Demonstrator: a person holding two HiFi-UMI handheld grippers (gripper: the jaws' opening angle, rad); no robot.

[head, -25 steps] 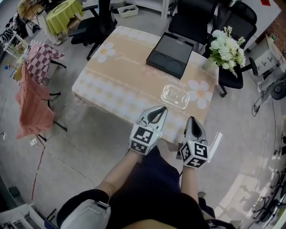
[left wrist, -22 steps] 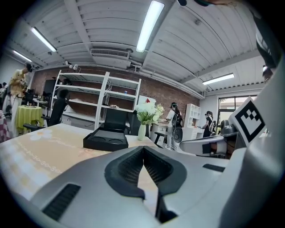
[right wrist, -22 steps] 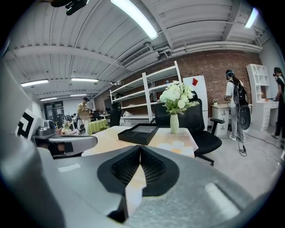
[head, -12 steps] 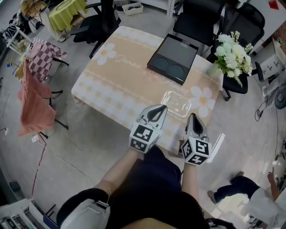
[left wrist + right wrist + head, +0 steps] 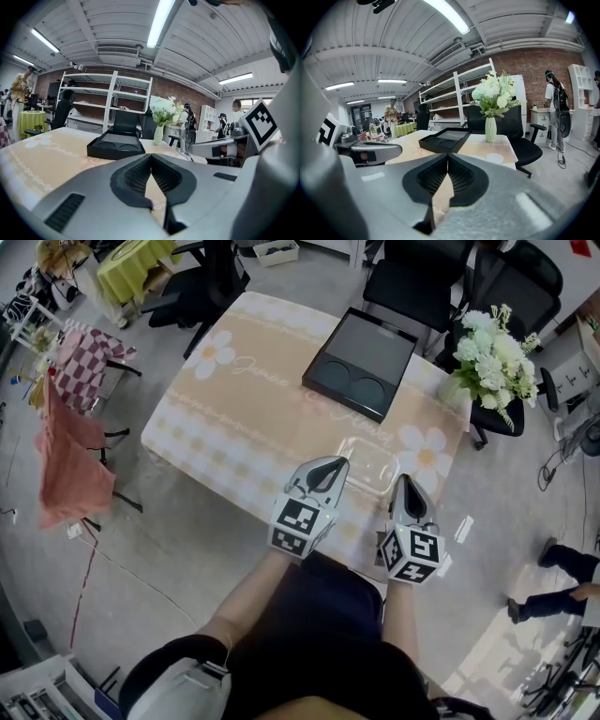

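Fingers (image 5: 131, 180) of the left gripper (image 5: 329, 465) are pressed together, empty; the right gripper (image 5: 403, 484) is closed likewise. Both hover side by side over the tabletop's (image 5: 248, 404) near edge. A clear plastic container (image 5: 367, 457) lies just beyond their tips, at one o'clock from the left gripper. A black tray (image 5: 362, 351) sits farther off at twelve o'clock, white flowers (image 5: 493, 359) at two.
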